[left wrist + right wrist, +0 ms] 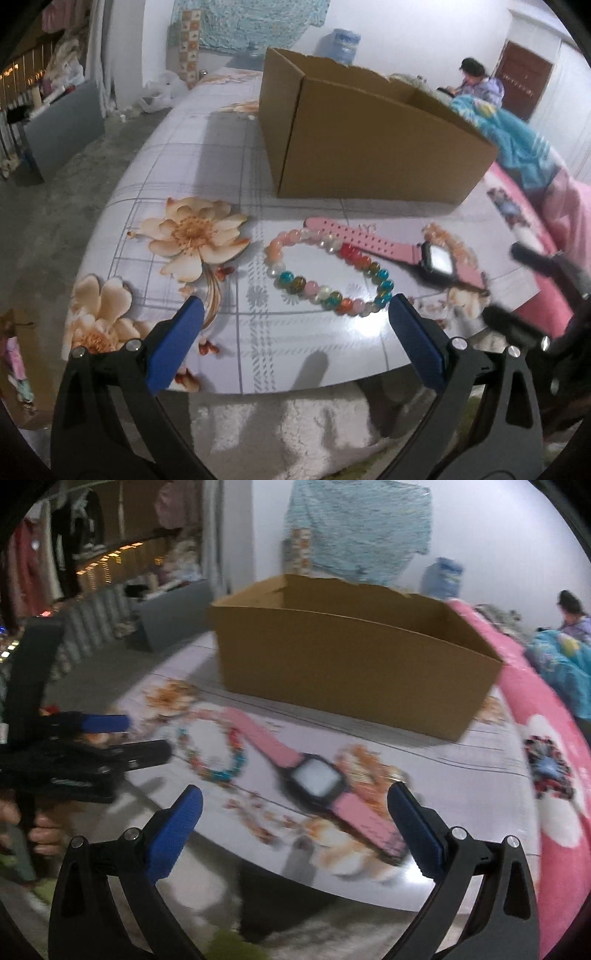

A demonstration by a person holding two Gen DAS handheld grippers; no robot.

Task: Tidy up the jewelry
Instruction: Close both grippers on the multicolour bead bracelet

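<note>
A multicoloured bead bracelet [328, 271] lies on the floral table [207, 155], just beyond my open left gripper [295, 314]. A pink watch [402, 249] with a black square face lies to its right, its strap over the beads. A peach bead bracelet [448, 240] sits behind the watch. An open cardboard box [369, 144] stands farther back. In the right wrist view, my open, empty right gripper [295, 805] hovers over the watch [314, 781], with the bracelet [214, 753] at left and the box [351, 672] behind. The left gripper [107, 723] shows at the left edge.
The right gripper [513, 284] shows at the right edge of the left wrist view. A pink floral cloth [546, 760] borders the table on the right. A person [480, 83] sits in the far background. A fluffy white rug [295, 424] lies below the table's near edge.
</note>
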